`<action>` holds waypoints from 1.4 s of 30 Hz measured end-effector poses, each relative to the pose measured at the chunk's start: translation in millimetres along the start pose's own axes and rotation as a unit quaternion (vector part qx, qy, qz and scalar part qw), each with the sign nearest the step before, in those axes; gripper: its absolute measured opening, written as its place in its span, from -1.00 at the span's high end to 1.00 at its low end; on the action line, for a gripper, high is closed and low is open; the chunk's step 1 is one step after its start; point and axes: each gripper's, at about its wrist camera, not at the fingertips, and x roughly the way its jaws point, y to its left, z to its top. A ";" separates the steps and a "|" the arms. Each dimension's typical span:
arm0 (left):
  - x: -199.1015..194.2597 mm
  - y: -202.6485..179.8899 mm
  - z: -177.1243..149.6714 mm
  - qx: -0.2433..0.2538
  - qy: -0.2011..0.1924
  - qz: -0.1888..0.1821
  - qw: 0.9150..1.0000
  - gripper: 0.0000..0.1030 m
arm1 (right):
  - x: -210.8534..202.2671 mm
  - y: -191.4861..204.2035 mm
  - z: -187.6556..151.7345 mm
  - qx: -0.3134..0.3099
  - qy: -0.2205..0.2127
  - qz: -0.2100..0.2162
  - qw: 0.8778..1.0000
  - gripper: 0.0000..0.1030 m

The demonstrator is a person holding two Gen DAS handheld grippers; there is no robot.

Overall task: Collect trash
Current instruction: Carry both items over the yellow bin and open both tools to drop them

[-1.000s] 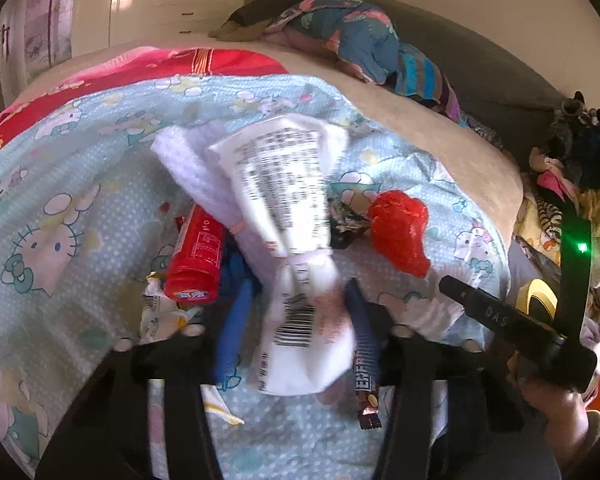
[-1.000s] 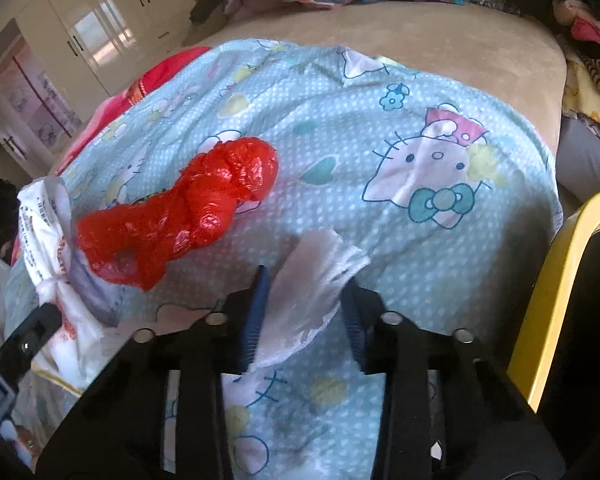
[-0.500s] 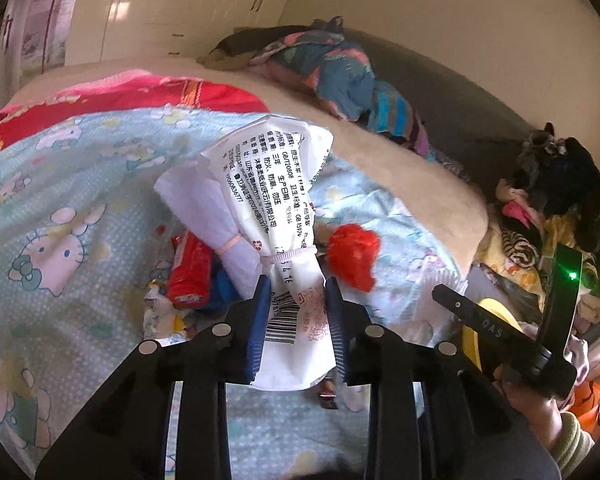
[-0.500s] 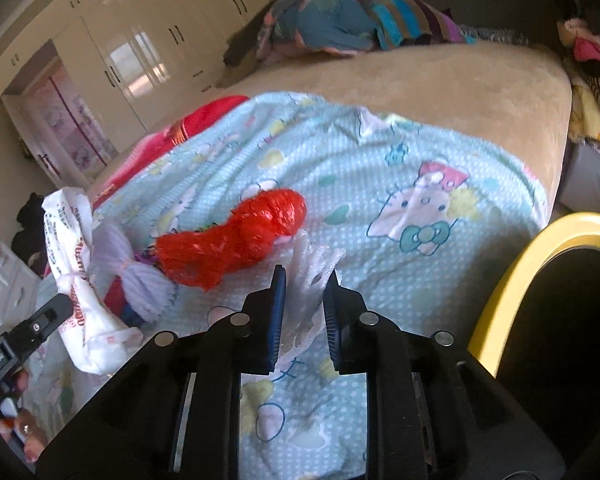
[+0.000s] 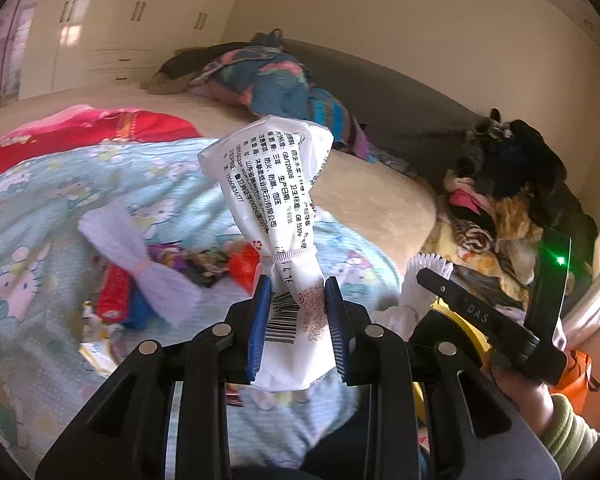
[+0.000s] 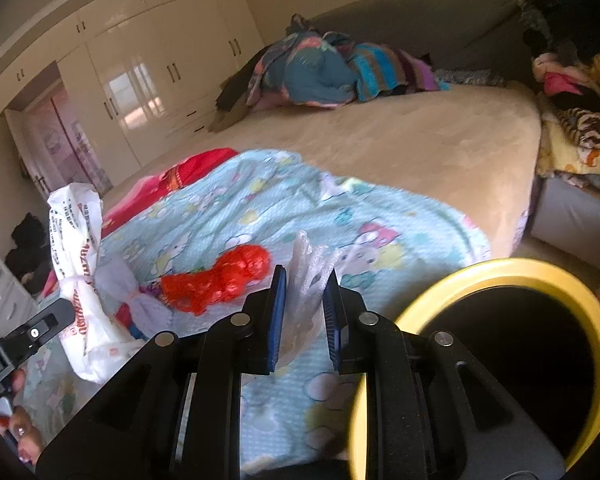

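My left gripper [image 5: 298, 312] is shut on a white printed plastic bag [image 5: 274, 200], tied at its neck, which stands upright above the cartoon-print blanket [image 5: 36, 208]. The same white bag [image 6: 76, 264] shows at the left of the right wrist view. My right gripper [image 6: 304, 304] is shut on a crinkled white paper wrapper [image 6: 310, 272], lifted off the blanket; the wrapper's frilled edge [image 5: 428, 266] shows beside the right gripper in the left wrist view. A red plastic bag [image 6: 220, 280], a tied pale purple bag [image 5: 140, 264] and small wrappers [image 5: 188, 260] lie on the blanket.
A yellow-rimmed bin [image 6: 540, 276] with a dark inside stands at the lower right, close to my right gripper. Bundled clothes [image 6: 332, 68] lie at the far side of the beige bed [image 6: 420, 148]. More clothes [image 5: 512, 184] are piled at the right. White wardrobes [image 6: 140, 80] line the wall.
Both grippers closed on their pieces and rose off the blanket. The white bag now hangs upright in the left gripper; the paper wrapper is lifted in the right, with the bin now nearer.
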 end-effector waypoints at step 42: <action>96.2 -150.9 -62.7 0.106 0.145 -0.137 0.974 0.43 | -43.3 -157.4 -13.5 0.045 0.031 -0.143 0.988 0.50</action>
